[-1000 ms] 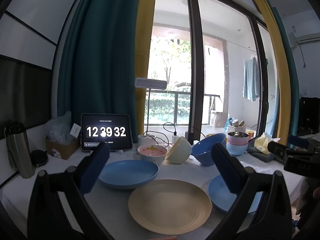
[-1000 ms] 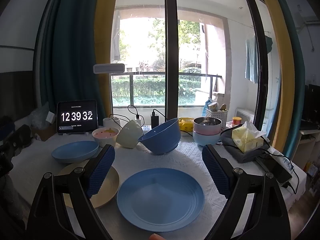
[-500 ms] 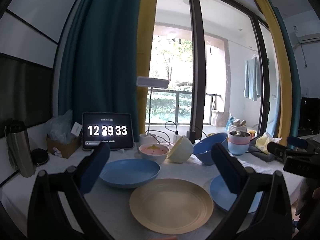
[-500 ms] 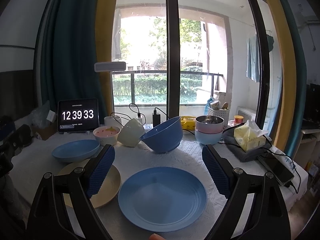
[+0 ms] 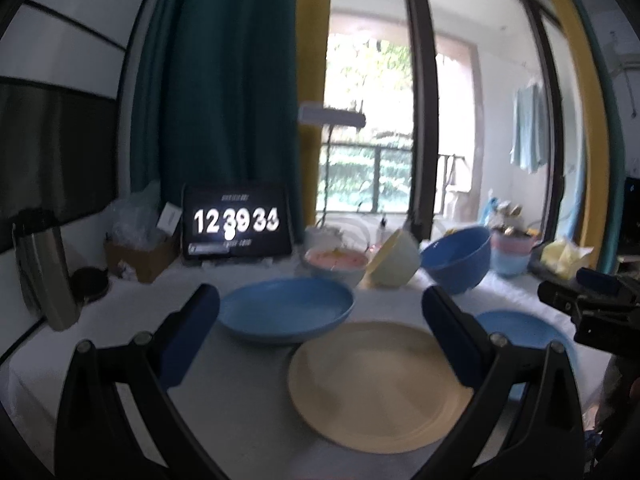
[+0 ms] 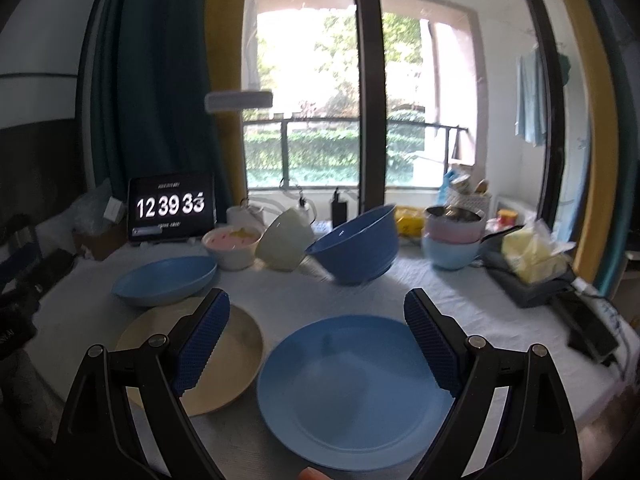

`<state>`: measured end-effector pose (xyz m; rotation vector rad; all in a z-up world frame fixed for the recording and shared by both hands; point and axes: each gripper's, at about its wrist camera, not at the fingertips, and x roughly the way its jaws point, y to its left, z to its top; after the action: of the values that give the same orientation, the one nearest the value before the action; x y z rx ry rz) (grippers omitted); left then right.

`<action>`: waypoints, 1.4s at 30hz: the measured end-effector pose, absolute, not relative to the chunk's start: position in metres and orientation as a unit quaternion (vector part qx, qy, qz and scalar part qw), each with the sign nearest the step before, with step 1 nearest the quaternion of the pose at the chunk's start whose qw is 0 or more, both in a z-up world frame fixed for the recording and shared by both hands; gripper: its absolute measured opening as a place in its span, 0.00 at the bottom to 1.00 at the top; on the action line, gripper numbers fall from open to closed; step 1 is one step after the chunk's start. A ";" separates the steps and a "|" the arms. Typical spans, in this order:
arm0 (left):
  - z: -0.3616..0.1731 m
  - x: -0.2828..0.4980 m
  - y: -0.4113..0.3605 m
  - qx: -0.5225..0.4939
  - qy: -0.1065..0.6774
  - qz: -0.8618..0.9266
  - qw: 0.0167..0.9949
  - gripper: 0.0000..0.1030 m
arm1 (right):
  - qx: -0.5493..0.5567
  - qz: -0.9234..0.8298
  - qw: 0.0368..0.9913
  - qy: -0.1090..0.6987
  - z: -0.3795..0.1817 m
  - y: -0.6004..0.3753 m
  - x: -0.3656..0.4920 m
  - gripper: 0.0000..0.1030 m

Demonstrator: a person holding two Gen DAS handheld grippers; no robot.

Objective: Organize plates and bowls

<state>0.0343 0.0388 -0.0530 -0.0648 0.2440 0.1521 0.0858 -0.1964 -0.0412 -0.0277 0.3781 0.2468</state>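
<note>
A beige plate (image 5: 380,384) lies on the white table between my left gripper's fingers, with a deep blue plate (image 5: 286,312) behind it. A flat blue plate (image 6: 352,392) lies under my right gripper (image 6: 316,340). Behind stand a pink-filled bowl (image 6: 232,246), a tilted cream bowl (image 6: 284,244), a tilted blue bowl (image 6: 356,250) and a stack of bowls (image 6: 452,240). My left gripper (image 5: 320,332) is open and empty above the table. My right gripper is open and empty too; it also shows at the right of the left wrist view (image 5: 592,308).
A tablet clock (image 5: 236,224) stands at the back left beside a cardboard box (image 5: 136,256) and a steel flask (image 5: 44,276). A tissue pack (image 6: 532,256) on a dark tray, a phone (image 6: 588,320) and cables sit at the right. A window is behind.
Both grippers have moved forward and slightly down toward the table, so the plates look larger. The left view has shifted a little left. Nothing on the table has moved.
</note>
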 end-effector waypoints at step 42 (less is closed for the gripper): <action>-0.153 0.092 0.069 -0.121 0.313 0.037 0.941 0.66 | -0.036 0.222 0.904 0.365 -0.122 -0.100 0.185 0.81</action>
<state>0.0919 0.0691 -0.1531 -0.2474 0.6389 0.0762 0.1848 -0.1004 -0.1220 -0.0737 0.7537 0.4590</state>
